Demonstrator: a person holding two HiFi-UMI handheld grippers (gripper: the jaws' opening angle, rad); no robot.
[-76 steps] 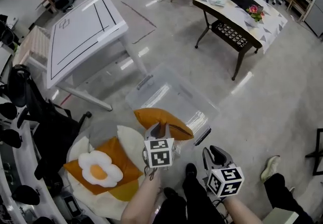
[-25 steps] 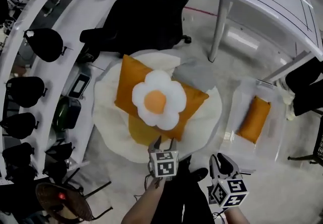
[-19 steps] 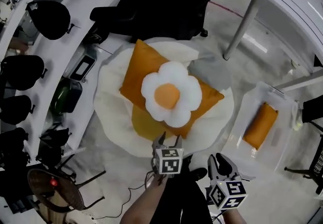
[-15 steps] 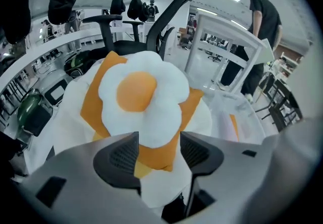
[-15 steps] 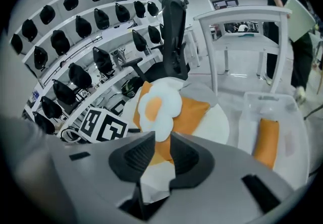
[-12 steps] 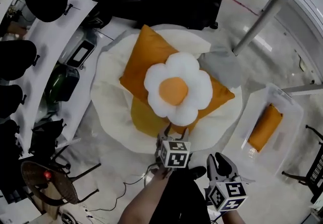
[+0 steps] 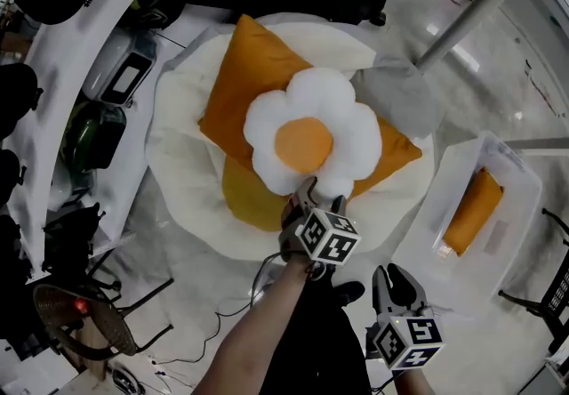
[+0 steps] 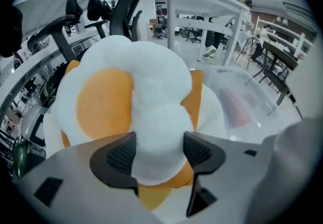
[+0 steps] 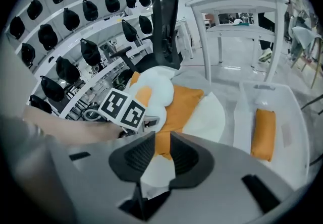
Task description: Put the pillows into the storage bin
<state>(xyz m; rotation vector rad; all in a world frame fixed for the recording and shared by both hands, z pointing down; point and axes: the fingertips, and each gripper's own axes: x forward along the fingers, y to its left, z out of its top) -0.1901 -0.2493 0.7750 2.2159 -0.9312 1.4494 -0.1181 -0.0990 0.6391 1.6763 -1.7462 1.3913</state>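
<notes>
A flower-shaped white pillow with an orange centre [image 7: 311,142] lies flat and face up on the floor, on top of a square orange pillow [image 7: 249,73]. The square pillow sits on the diagonal, with one corner pointing far and another right. Both rest on a large round cream cushion [image 7: 178,180].

To the right, apart from the pile, stands a clear plastic storage bin [image 7: 516,180]. It holds a long orange pillow [image 7: 473,209] whose long axis follows the bin's length, from near-left to far-right.

The left gripper [image 7: 318,197] points down at the flower's near edge. In the head view its marker cube hides the tips. The left gripper view [image 8: 159,155] shows the jaws wide apart, having just been opening, with one white petal filling the gap between them.

The right gripper [image 7: 398,278] hangs near and right of the pile. Its own view [image 9: 162,152] shows the jaws a narrow slit apart with nothing between them, and the bin [image 9: 298,117] off to the right.
</notes>
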